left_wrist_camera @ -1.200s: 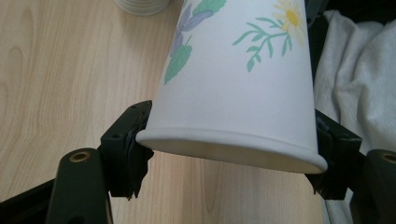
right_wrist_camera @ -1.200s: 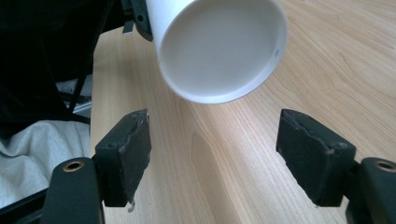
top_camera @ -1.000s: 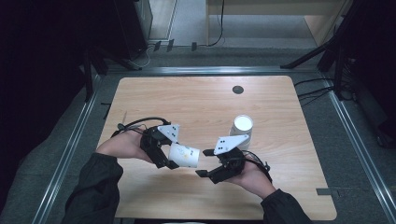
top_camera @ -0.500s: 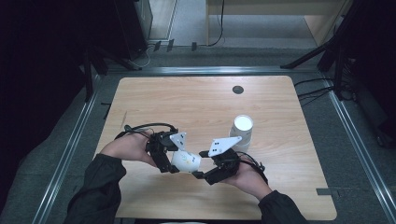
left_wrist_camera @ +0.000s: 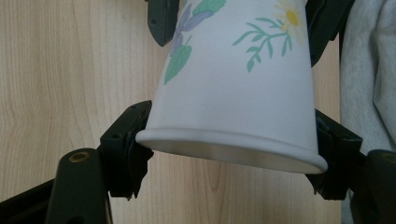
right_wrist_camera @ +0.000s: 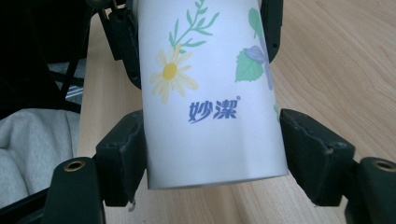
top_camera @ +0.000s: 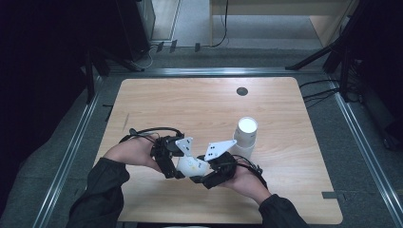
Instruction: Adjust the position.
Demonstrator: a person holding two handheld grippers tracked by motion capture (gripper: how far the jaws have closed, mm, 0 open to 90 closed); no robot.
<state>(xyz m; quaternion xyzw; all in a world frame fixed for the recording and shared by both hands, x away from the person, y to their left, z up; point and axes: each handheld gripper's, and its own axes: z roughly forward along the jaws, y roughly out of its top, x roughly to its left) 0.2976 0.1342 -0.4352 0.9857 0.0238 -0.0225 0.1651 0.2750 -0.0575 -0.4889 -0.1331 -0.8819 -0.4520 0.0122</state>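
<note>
A light wooden table (top_camera: 285, 190) carries a stack of white paper cups (top_camera: 245, 136) standing upright at its right of centre. Near the front edge, a single flowered paper cup (top_camera: 192, 166) hangs on its side above the wood, caught between both tools. The left gripper (top_camera: 172, 159) clamps its jaws on the cup's rolled rim end, while the right gripper (top_camera: 216, 173) has its jaws pressed on the sides of the cup's base end. The stack stands just beyond the right gripper.
</note>
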